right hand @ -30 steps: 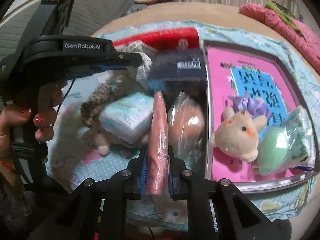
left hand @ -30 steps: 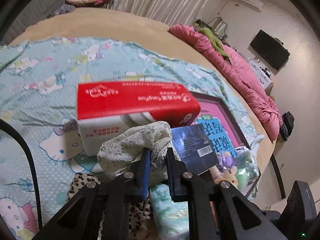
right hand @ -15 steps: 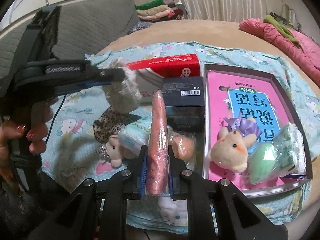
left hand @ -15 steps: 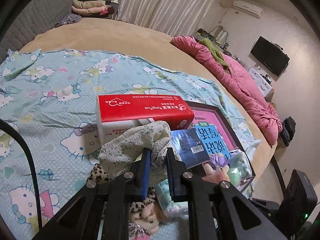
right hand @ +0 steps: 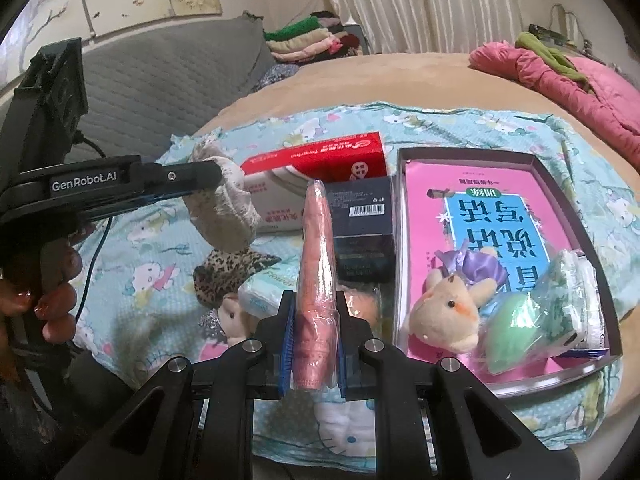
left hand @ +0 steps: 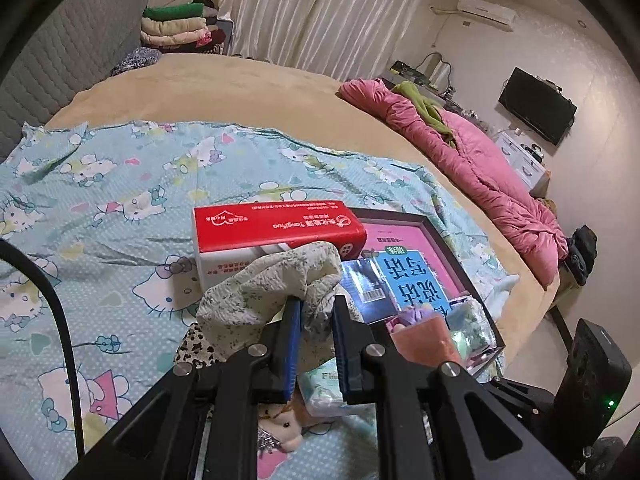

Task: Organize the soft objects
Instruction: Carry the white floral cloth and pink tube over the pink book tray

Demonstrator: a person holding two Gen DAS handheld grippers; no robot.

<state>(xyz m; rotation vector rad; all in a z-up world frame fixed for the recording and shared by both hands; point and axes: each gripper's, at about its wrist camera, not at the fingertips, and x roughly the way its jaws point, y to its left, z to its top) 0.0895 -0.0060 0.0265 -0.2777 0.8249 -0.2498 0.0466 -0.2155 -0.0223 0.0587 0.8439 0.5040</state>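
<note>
The cloth hangs bunched from the left tool, clenched between its blue pads above the bed, in front of the red tissue box. The right tool grips a pink wrapped roll that stands up out of its jaws, lifted over the sheet beside the tray. In the tray lie a pink book, a plush toy and a green bagged item. Left on the sheet are a leopard-print piece, a small doll, a wipes pack and a dark box.

Risks, as I judge them: the cloth is caught only by a fold, so a quick swing could let it slip loose; its hanging end could drag over the tissue box. The roll's plastic wrap looks slick, and it could tilt or slide out. The two tools are close, so they could knock together.

Both tools point down at a slant over the pile. A hand wraps the left tool's handle.
</note>
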